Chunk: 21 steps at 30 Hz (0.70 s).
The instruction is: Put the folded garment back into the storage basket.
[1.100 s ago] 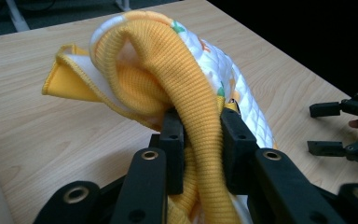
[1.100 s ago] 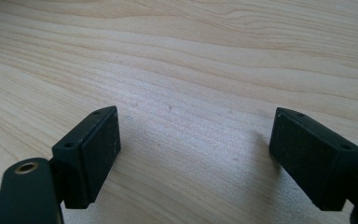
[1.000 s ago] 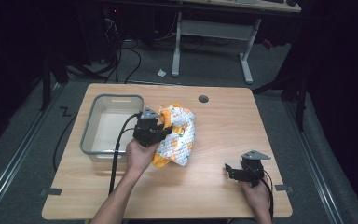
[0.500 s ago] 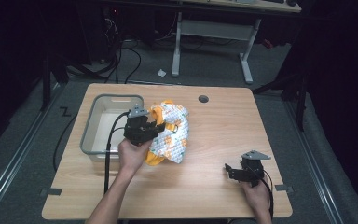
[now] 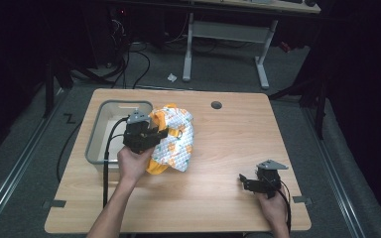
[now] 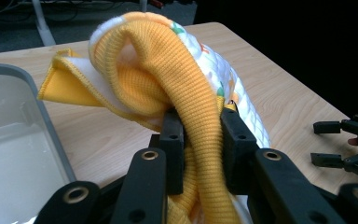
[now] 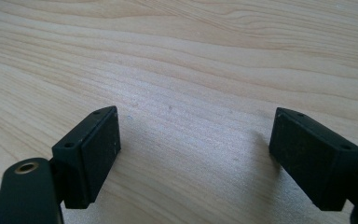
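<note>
Compared with a second ago, the left gripper (image 5: 155, 135) has carried the bunched yellow-and-white printed cloth with knitted orange-yellow trim (image 5: 174, 141) toward the counter's left edge and lifted it a little, so the bundle now hangs against the right rim of the shallow grey rectangular plastic bin (image 5: 95, 144), which sits by the left edge of the light wooden counter (image 5: 228, 148). The right gripper (image 5: 252, 182) has stayed where it was, near the counter's front right corner.

The left gripper view shows what the high view cannot: the jaws of the left gripper (image 6: 200, 149) are closed tight on a thick fold of the ribbed yellow trim of the cloth (image 6: 168, 74), which arches up above them, with the bin's pale inside (image 6: 14, 140) low at the left and the right gripper (image 6: 345, 144) far off at the right edge. The right gripper view shows its jaws (image 7: 193, 149) spread wide apart with nothing between them, low over bare wood grain.
</note>
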Each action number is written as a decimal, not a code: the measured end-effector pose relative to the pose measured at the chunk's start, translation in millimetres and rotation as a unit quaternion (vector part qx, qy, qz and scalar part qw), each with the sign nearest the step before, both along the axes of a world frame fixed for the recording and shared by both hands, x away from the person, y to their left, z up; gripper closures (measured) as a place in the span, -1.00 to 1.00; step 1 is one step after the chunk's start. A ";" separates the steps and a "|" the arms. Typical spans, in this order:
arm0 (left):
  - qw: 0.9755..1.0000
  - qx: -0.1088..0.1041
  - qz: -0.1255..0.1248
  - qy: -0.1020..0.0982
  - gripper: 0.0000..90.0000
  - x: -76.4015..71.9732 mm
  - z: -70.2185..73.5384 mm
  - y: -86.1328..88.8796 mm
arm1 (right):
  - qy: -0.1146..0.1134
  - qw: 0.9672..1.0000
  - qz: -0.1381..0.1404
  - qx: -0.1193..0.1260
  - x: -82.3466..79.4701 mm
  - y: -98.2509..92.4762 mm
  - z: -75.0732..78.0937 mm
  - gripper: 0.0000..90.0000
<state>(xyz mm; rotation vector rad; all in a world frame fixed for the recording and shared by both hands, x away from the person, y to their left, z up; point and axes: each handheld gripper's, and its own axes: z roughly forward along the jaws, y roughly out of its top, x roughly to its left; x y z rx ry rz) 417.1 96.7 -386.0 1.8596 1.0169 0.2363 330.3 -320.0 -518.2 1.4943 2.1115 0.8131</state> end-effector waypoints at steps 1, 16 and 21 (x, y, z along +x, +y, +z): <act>1.000 0.000 0.002 0.000 0.64 0.0 0.8 2.0 | 0.000 1.000 0.000 0.000 0.0 0.0 0.0 -0.64; 0.999 -0.007 0.034 -0.003 0.64 1.7 10.1 35.2 | 0.000 1.000 0.000 0.000 0.0 0.0 0.0 -0.64; 0.999 -0.008 0.040 -0.002 0.64 3.0 10.2 40.9 | 0.000 1.000 0.000 0.000 0.0 0.0 0.0 -0.64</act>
